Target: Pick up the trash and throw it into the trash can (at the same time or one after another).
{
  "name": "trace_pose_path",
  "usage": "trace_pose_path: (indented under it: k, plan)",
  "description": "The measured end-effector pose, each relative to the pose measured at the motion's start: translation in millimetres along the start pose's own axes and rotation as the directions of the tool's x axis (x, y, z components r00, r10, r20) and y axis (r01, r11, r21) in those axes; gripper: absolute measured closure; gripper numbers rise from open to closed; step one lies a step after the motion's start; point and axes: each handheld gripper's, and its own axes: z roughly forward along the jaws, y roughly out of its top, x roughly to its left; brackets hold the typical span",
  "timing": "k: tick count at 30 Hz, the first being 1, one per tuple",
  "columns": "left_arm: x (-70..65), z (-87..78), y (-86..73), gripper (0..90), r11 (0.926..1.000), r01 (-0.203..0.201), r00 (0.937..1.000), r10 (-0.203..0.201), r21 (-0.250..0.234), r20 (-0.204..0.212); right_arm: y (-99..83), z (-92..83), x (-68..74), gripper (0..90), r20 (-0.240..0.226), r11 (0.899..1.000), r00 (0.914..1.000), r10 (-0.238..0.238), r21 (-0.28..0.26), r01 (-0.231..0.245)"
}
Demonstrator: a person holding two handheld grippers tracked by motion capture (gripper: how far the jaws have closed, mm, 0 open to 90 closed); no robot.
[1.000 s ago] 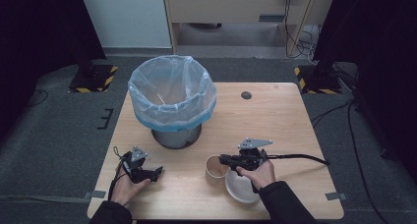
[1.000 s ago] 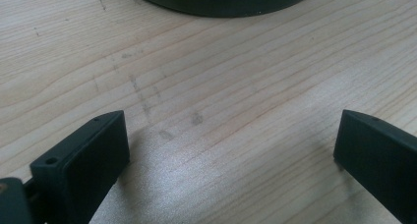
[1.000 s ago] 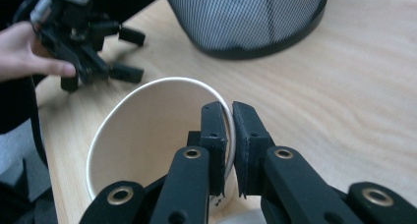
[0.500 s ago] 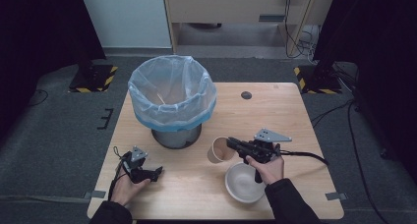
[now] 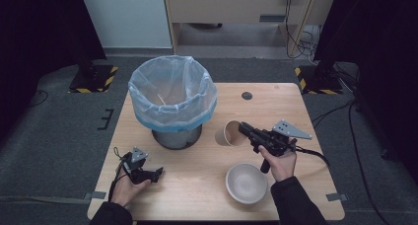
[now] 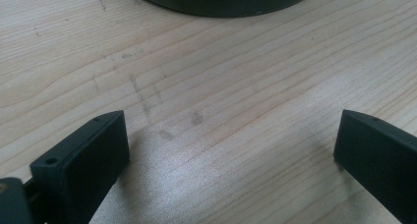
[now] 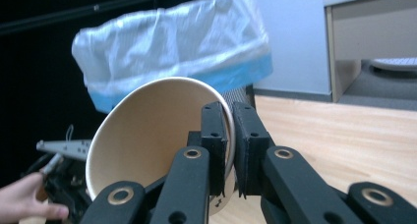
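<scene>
**Paper cup pinched by its rim, lifted beside the bin**

My right gripper [image 5: 245,130] is clamped on the paper cup [image 5: 228,133]: in the right gripper view one jaw sits inside the cup [image 7: 157,135] and the other outside, with the rim wall squeezed between them. The cup is tipped on its side, its mouth turned toward me, and it hangs just to the right of the bin [image 5: 172,101], close to the bin's base but apart from it. The bin, lined with a pale blue bag [image 7: 172,47], stands toward the far left of the wooden table [image 5: 276,106].

A white bowl [image 5: 246,183] sits upright on the table, nearer to me than the bin and off to its right, just below my right hand [image 5: 278,161].

My left gripper [image 5: 156,174] rests low on the table, in front of the bin on its left side. Its jaws stand wide apart with nothing but bare wood [image 6: 221,86] between them; the bin's dark base rim [image 6: 221,0] lies just beyond.
</scene>
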Motion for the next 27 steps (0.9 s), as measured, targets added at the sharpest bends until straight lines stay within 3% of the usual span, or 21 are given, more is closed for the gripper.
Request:
trace_pose_path:
  k: [8,15,27]
  plan:
    - [0.1,-0.1,0.0,0.0,1.0,-0.002,1.0,0.002,0.001,0.0,19.9,-7.9,-1.9,84.7,0.011,0.997,0.9999,-0.005,-0.078,0.006]
    - [0.1,-0.1,0.0,0.0,1.0,-0.002,1.0,0.002,0.001,-0.001,43.4,-13.5,-0.8,84.7,0.003,0.987,1.0,0.0,-0.16,0.001]
    - [-0.1,0.0,0.0,0.0,1.0,0.0,1.0,0.0,0.0,-0.001,72.1,-7.2,1.7,84.7,-0.01,0.971,1.0,-0.001,-0.241,-0.001]
